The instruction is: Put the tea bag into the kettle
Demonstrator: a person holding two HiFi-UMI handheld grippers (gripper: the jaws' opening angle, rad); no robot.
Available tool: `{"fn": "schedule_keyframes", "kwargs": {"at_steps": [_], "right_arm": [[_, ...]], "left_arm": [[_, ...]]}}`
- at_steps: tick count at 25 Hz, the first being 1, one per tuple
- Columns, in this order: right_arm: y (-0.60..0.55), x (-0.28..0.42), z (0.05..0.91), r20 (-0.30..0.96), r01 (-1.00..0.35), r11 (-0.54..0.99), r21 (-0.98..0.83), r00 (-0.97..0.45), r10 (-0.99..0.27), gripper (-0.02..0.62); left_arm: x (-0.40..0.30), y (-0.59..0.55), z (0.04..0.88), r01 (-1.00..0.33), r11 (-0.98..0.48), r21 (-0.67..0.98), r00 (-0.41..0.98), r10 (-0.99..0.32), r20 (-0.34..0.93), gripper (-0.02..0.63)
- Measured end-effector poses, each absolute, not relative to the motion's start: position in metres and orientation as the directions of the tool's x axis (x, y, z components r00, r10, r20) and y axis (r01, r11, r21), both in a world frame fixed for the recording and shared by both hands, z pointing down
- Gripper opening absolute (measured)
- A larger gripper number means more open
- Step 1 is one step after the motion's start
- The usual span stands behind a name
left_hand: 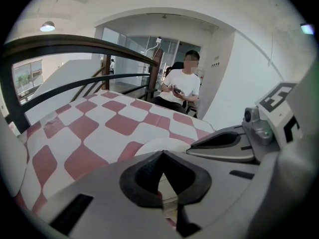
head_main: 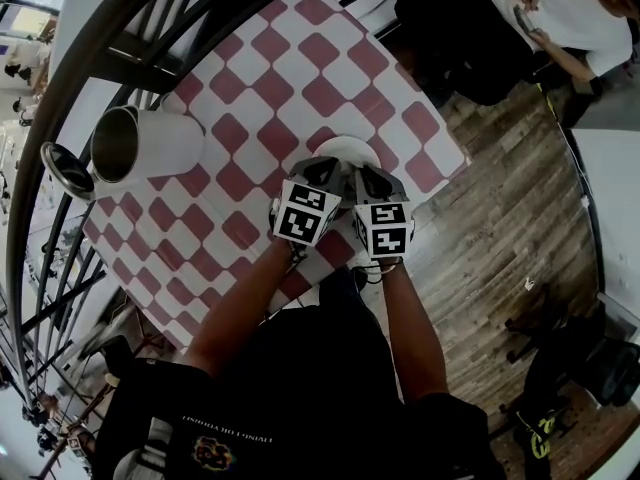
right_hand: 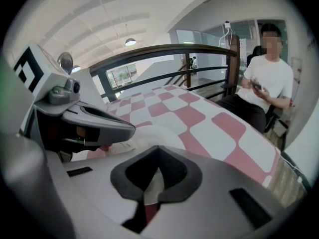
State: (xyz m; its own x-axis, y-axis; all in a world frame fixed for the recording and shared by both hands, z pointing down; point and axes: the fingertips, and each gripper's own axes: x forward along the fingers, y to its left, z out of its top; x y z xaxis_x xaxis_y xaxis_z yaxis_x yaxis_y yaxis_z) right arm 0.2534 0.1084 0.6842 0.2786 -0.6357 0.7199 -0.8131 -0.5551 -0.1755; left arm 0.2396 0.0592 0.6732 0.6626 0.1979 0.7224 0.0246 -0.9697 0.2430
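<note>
— How are the hands set?
— Side by side at mid-frame, tilted down over the plate [head_main: 349, 146]. The left gripper [head_main: 334, 171] and right gripper [head_main: 373, 181] both pinch the tea bag [left_hand: 168, 199].
— And the kettle [head_main: 150, 143]?
— Upper left, well apart.

The kettle [head_main: 165, 140] stands at the left of the table [head_main: 300, 58], beside the railing [head_main: 60, 88] and well apart from the plate [head_main: 347, 150] toward the near edge. The left gripper [head_main: 327, 173] and right gripper [head_main: 372, 182] sit side by side over the plate. A seated person [head_main: 560, 18] is beyond the far right corner.
</note>
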Motion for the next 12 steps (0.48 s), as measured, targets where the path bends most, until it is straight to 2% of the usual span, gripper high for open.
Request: {"fn": "schedule_keyframes", "kwargs": {"at_steps": [1,8,12], "right_arm": [[0.109,0.254,0.684,0.721,-0.817,-0.554,-0.161,0.286,-0.631,0.014],[0.108,0.253,0.673,0.709,-0.820,-0.546,-0.172,0.281,-0.647,0.014],[0.096,0.258,0.654,0.671,-0.843,-0.513,-0.158,0.290,-0.683,0.014]], "left_arm": [[0.240,0.059,0.673,0.024,-0.970,0.244,0.663,0.198,0.722,-0.001],[0.237,0.049,0.660,0.012,-0.972,0.236,0.683,0.181,0.708,-0.001],[0.231,0.032,0.646,-0.037,-0.975,0.221,0.707,0.131,0.695,-0.002]]}}
